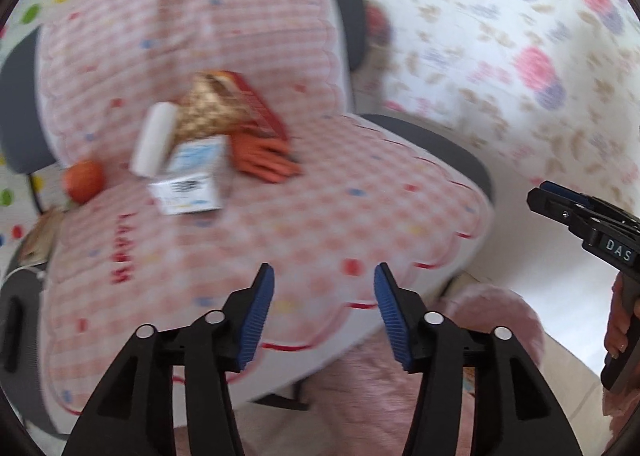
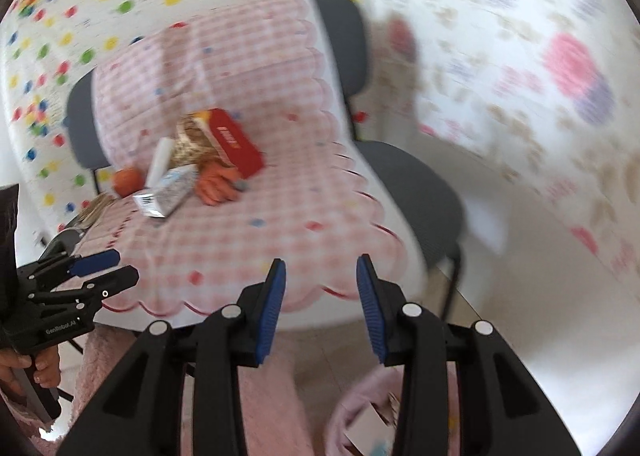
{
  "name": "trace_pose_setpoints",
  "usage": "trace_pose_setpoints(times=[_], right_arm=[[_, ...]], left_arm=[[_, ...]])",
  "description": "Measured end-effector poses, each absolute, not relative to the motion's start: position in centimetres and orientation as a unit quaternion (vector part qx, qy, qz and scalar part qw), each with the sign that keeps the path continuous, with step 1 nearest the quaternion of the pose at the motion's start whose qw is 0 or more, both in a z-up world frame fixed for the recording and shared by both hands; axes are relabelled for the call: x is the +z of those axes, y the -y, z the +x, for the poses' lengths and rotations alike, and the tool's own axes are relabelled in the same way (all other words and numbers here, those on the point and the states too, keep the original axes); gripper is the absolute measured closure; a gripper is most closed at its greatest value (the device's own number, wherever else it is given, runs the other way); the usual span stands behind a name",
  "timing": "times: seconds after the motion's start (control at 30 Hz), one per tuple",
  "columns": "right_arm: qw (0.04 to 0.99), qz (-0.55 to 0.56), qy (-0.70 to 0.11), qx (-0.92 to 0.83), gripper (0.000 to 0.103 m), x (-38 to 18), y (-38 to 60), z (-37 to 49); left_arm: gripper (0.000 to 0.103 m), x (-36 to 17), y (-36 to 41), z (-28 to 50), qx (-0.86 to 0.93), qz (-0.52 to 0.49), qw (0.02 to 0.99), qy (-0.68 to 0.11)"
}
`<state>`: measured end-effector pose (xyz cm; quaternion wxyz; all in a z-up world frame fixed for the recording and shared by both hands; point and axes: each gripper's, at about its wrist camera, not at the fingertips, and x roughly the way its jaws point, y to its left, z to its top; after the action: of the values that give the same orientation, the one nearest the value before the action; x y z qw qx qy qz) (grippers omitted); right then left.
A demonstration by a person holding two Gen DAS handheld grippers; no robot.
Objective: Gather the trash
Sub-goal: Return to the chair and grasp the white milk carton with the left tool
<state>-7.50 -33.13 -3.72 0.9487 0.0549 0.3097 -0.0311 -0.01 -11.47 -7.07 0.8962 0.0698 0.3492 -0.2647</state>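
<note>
A small heap lies on the pink checked cushion [image 1: 360, 215] of a grey chair: a red box [image 2: 236, 143], a golden wrapper [image 1: 212, 107], a white tube [image 1: 154, 139], a white-and-blue carton [image 1: 188, 183], an orange glove [image 1: 260, 155] and an orange round fruit [image 1: 84, 179]. My left gripper [image 1: 324, 296] is open and empty, over the cushion's front edge, well short of the heap. My right gripper [image 2: 320, 288] is also open, with nothing between its blue pads, and hangs at the cushion's front edge. Each gripper shows in the other's view: the right gripper [image 1: 538, 195] and the left gripper [image 2: 124, 266].
A pink fluffy basket [image 2: 352, 396] with paper scraps inside sits on the floor below the chair's front. Fluffy pink fabric [image 1: 496, 316] lies beneath my grippers. Patterned cloths hang behind and to the right of the chair. A hand [image 2: 24, 372] holds the left gripper's handle.
</note>
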Motion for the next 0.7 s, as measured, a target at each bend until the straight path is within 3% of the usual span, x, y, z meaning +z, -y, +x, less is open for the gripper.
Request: trace_pose_setpoints(times=[0.1,0.23,0.3,0.37,0.57,0.7], right_arm=[[0.949,0.042,-0.313,-0.006,0.066,-3.7,31.4,-4.8],[0.948,0.027,-0.318,0.018,0.057,-4.0,29.8,-2.1],[0.947,0.021,-0.319,0.027,0.051,-4.1,29.1,-0.6],[0.948,0.019,-0.316,0.031,0.037,-4.1,28.8,0.6],[0.949,0.021,-0.312,0.038,0.021,-4.0,28.5,3.6],[0.947,0.033,-0.319,0.039,0.020,-4.6,28.7,5.0]], left_arm=[[0.032,-6.5,9.3,1.3,-0.228,0.060,0.909,-0.345],[0.025,-6.1,7.1,3.0,-0.191,0.048,0.919,-0.341],[0.020,-6.0,6.5,3.7,-0.179,0.044,0.923,-0.339],[0.015,-6.0,6.1,4.4,-0.168,0.042,0.925,-0.339],[0.015,-6.7,6.5,7.5,-0.148,0.034,0.923,-0.352],[0.014,-7.3,7.2,9.9,-0.141,0.022,0.920,-0.365]])
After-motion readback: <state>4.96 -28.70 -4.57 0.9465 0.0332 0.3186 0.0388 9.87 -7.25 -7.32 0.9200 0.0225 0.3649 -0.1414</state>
